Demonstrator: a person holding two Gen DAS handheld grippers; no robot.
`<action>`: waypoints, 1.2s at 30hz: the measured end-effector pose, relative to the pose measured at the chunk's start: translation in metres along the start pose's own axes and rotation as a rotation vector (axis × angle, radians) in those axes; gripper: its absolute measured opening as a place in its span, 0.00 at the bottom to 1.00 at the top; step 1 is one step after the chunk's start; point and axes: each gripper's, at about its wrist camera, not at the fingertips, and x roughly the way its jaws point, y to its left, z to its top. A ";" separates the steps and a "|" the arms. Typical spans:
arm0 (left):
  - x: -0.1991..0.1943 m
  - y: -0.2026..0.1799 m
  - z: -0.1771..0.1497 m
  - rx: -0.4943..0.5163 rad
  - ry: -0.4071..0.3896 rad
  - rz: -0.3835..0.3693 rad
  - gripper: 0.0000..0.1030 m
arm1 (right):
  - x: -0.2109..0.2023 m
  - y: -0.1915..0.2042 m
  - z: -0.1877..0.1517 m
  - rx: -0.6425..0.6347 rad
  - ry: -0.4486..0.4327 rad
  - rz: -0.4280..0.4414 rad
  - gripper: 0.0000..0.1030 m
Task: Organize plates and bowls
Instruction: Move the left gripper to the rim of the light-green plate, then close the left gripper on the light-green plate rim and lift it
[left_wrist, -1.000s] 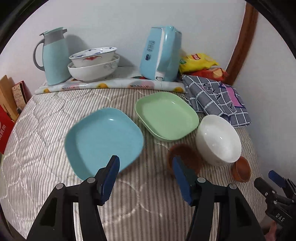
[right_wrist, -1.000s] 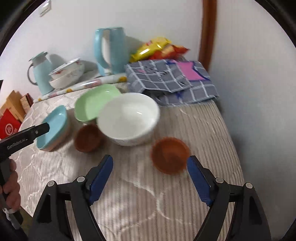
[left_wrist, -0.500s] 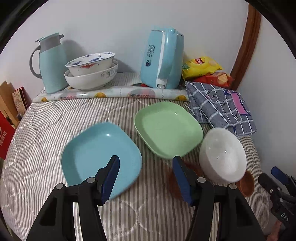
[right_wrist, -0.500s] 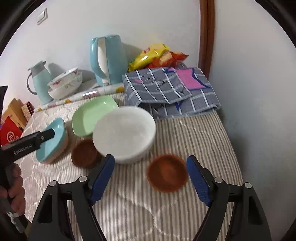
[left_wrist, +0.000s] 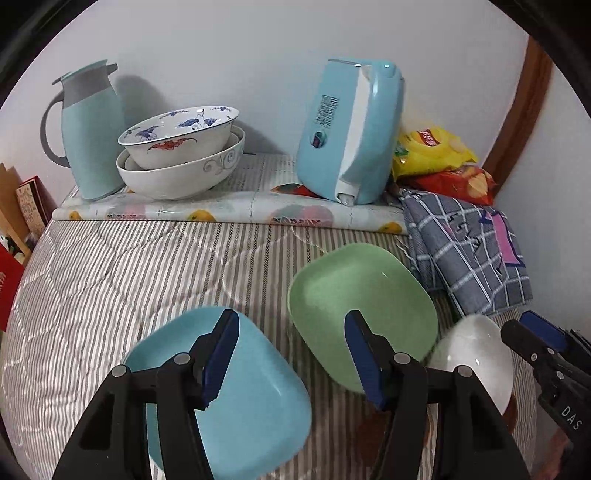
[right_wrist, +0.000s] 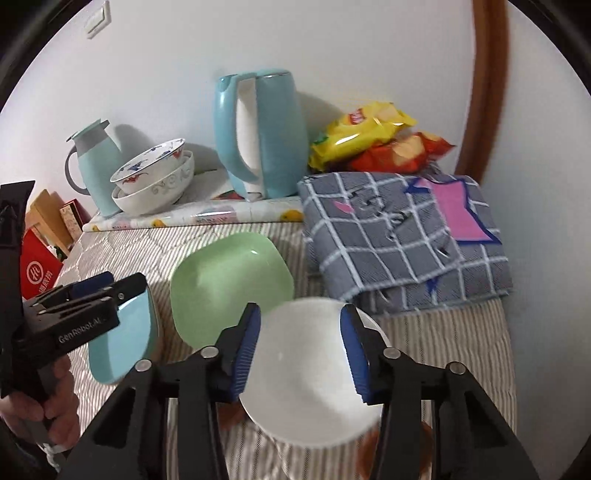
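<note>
A blue square plate (left_wrist: 236, 398) and a green square plate (left_wrist: 362, 314) lie side by side on the striped quilt. My left gripper (left_wrist: 291, 332) is open above the gap between them and holds nothing. A white bowl (right_wrist: 306, 369) sits right of the green plate (right_wrist: 229, 284). My right gripper (right_wrist: 300, 321) hovers over the bowl with its jaws closing. The bowl is wider than the gap and shows behind the pads, untouched. Two small brown bowls (right_wrist: 369, 450) peek out by the white bowl, mostly hidden. A hand (right_wrist: 48, 406) holds the left gripper (right_wrist: 88, 291) over the blue plate (right_wrist: 122, 339).
At the back stand a teal thermos jug (left_wrist: 92, 133), two stacked patterned bowls (left_wrist: 181, 155) and a blue kettle (left_wrist: 351, 136) on a fruit-print mat. Snack bags (left_wrist: 432, 147) and a folded checked cloth (left_wrist: 469, 251) fill the back right. A wall bounds the right, boxes (right_wrist: 40, 258) the left.
Both grippers have moved toward the back of the table. The right jaws have narrowed and now sit over the white bowl. The brown bowls have slipped under the fingers.
</note>
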 end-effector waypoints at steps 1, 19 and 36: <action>0.004 0.002 0.003 -0.003 0.004 -0.001 0.56 | 0.005 0.003 0.005 -0.006 0.006 0.004 0.42; 0.059 0.006 0.023 0.005 0.074 -0.036 0.56 | 0.075 0.015 0.032 -0.019 0.132 0.000 0.40; 0.097 0.005 0.031 -0.013 0.134 -0.057 0.46 | 0.123 0.017 0.040 -0.033 0.239 -0.014 0.23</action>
